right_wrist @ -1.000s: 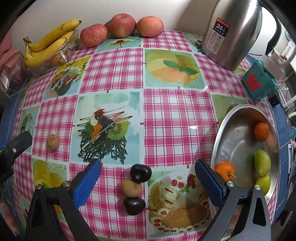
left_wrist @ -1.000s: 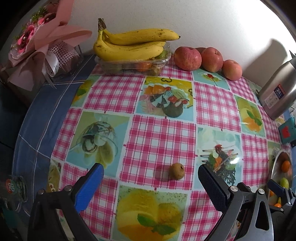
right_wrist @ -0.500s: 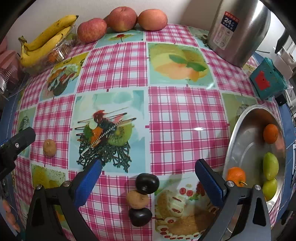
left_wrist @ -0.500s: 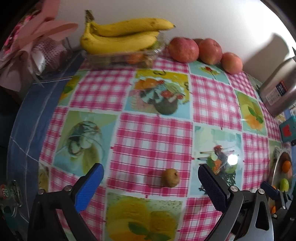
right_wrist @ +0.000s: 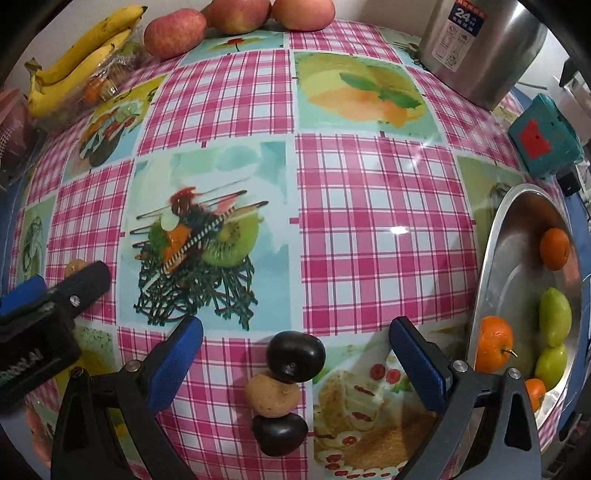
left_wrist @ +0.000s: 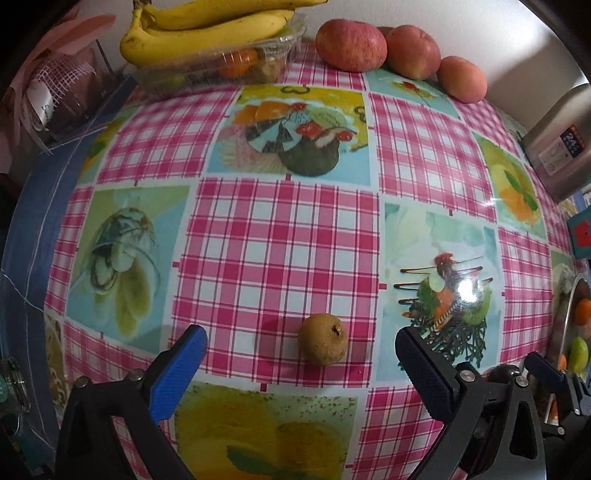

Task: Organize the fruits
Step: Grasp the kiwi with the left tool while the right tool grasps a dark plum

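A small brown fruit (left_wrist: 323, 344) lies on the checked tablecloth between the wide-apart fingers of my open left gripper (left_wrist: 301, 356). My right gripper (right_wrist: 295, 356) is open too, its fingers on either side of a dark plum (right_wrist: 295, 355). Touching that plum in a row toward me are a second brown fruit (right_wrist: 272, 395) and another dark plum (right_wrist: 279, 428). A steel bowl (right_wrist: 491, 258) at the right holds oranges (right_wrist: 495, 349) and green fruits (right_wrist: 554, 316). The left gripper (right_wrist: 55, 291) shows at the left edge of the right wrist view, hiding most of its brown fruit.
Bananas (left_wrist: 210, 31) rest on a clear plastic box (left_wrist: 221, 70) at the back, with three apples (left_wrist: 351, 44) along the wall. A steel kettle (right_wrist: 480, 48) and a teal box (right_wrist: 543, 142) stand at the back right. A wrapped bouquet (left_wrist: 55, 92) is far left.
Both grippers have moved forward and lower. The brown fruit now lies level with the left fingertips, and the three-fruit row has come in between the right fingers. Both stay open.
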A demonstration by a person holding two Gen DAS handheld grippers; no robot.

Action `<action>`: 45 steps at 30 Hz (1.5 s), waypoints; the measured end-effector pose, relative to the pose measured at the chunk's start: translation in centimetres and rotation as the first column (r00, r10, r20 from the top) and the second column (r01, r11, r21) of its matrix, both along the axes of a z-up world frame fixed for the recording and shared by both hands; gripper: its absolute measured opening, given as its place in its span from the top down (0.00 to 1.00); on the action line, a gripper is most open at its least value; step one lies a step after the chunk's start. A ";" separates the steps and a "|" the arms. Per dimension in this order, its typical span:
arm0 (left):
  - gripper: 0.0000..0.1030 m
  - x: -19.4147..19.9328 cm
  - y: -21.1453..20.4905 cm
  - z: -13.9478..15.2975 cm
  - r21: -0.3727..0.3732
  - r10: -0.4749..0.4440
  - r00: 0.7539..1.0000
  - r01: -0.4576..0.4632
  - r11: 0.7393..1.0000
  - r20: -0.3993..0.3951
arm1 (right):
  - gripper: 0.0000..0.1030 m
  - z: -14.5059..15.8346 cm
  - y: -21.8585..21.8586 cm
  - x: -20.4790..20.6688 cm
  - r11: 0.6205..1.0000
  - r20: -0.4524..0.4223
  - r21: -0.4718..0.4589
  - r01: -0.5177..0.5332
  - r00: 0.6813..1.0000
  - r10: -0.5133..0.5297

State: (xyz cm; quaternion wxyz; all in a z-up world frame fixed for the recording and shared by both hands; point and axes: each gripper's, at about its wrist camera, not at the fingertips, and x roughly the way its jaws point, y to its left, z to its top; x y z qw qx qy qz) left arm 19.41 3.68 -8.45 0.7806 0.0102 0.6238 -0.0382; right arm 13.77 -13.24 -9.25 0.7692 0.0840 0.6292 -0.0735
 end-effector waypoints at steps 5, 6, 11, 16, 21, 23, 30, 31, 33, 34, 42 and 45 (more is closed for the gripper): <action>0.00 0.2 -0.2 -1.1 0.023 -0.012 1.000 0.012 1.000 -0.010 | 0.02 -0.3 -0.5 0.1 1.000 0.001 0.006 0.009 1.000 -0.009; 0.00 0.2 -0.3 -1.3 0.029 -0.013 1.000 0.014 0.999 -0.009 | 0.02 -0.3 -0.5 0.2 1.000 0.000 0.004 0.010 1.000 -0.010; 0.00 0.1 -0.3 -2.0 0.036 -0.018 1.000 0.018 0.999 -0.002 | 0.00 -0.3 -0.7 0.5 1.000 0.006 0.004 0.008 1.000 -0.008; 0.00 0.2 -0.4 -2.1 0.034 -0.026 1.000 0.026 0.999 -0.006 | 0.00 -0.1 -0.2 -0.4 1.000 0.047 -0.002 0.017 0.999 -0.017; 0.00 0.2 -0.3 -1.9 0.030 -0.049 0.999 0.049 0.998 0.010 | 0.00 0.0 -0.1 -0.7 1.000 0.062 -0.004 0.018 0.998 -0.018; 0.00 0.2 -0.3 -1.9 0.029 -0.050 0.999 0.049 0.998 0.021 | 0.00 0.1 -0.1 -0.9 1.000 0.073 -0.006 0.020 0.997 -0.019; 0.00 -0.4 -0.2 -1.8 0.023 0.002 0.998 -0.003 1.000 0.067 | 0.00 0.3 0.3 -1.9 1.000 0.107 -0.017 0.026 0.994 -0.024; 0.00 -0.5 -0.2 -1.8 0.024 -0.001 0.998 0.000 1.000 0.065 | 0.00 0.3 0.3 -1.9 1.000 0.107 -0.019 0.024 0.994 -0.022; 0.00 -0.5 -0.3 -1.9 0.031 -0.016 0.998 0.015 0.999 0.058 | 0.00 0.4 0.3 -1.9 1.000 0.096 -0.016 0.022 0.995 -0.020; 0.00 -0.3 -0.3 -1.9 0.031 -0.025 0.998 0.023 0.999 0.049 | 0.00 0.4 0.4 -1.8 1.000 0.089 -0.014 0.019 0.996 -0.018; 0.15 0.3 -0.2 -1.4 0.033 -0.050 0.999 0.049 0.998 0.014 | 0.02 0.5 -0.2 -1.3 0.999 0.032 0.006 0.045 0.998 -0.046; 0.32 0.5 0.1 -0.8 0.022 -0.049 0.999 0.049 0.999 0.017 | 0.17 1.1 -0.4 -1.3 0.999 0.040 0.007 0.048 0.998 -0.048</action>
